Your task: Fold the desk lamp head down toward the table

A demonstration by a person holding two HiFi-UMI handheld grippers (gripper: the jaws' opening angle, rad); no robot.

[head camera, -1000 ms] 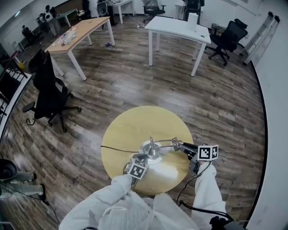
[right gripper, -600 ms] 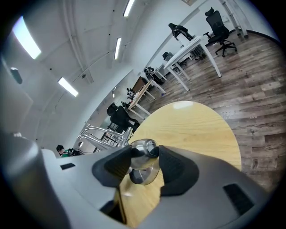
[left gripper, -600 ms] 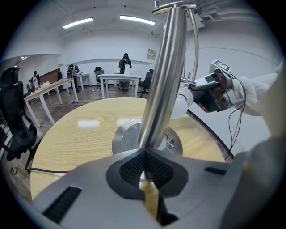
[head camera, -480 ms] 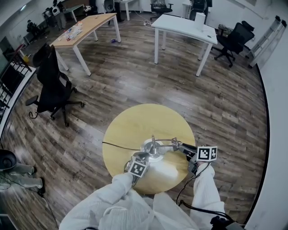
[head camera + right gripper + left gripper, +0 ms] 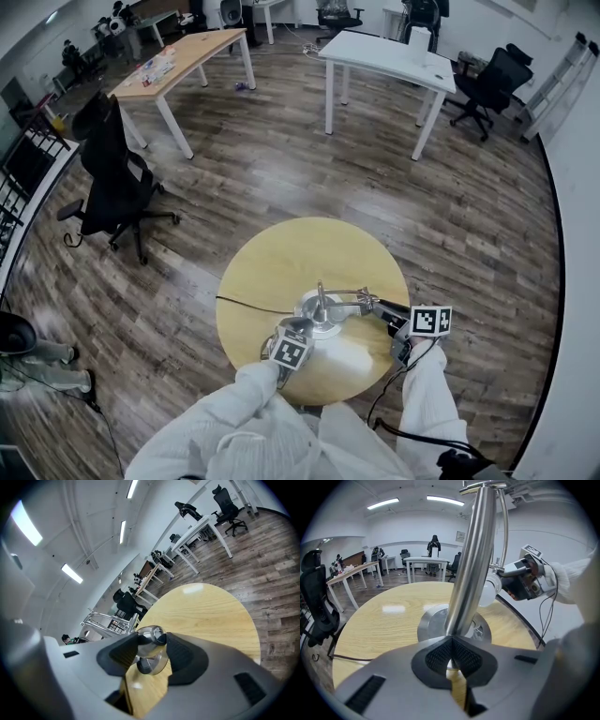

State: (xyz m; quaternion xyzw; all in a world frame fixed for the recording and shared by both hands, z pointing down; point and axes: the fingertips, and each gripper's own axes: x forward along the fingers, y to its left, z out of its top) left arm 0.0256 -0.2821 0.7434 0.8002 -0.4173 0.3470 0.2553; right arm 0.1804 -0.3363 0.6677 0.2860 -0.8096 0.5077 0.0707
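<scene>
The desk lamp (image 5: pixel 323 311) stands near the middle of the round table (image 5: pixel 281 246), its chrome pole (image 5: pixel 471 564) rising from a disc base (image 5: pixel 433 623). The right gripper (image 5: pixel 384 309) has its jaws closed on the lamp head (image 5: pixel 149 635), the rounded chrome part pinched between the pads, out toward the table's right side. The left gripper (image 5: pixel 451 641) has its jaws drawn together, tips meeting at the near edge of the base just in front of the pole; nothing shows between them, so it appears to brace the lamp, not clamp it. The likely trouble is the base: pushing the head down levers on the pole, and with only a brace the disc could slide or tip on the smooth wood. The polished head could also slip out of the pads. The head hangs near the rim on the right, with floor beyond; bare wood lies on the far side, and the cord (image 5: pixel 248 307) trails off left.
</scene>
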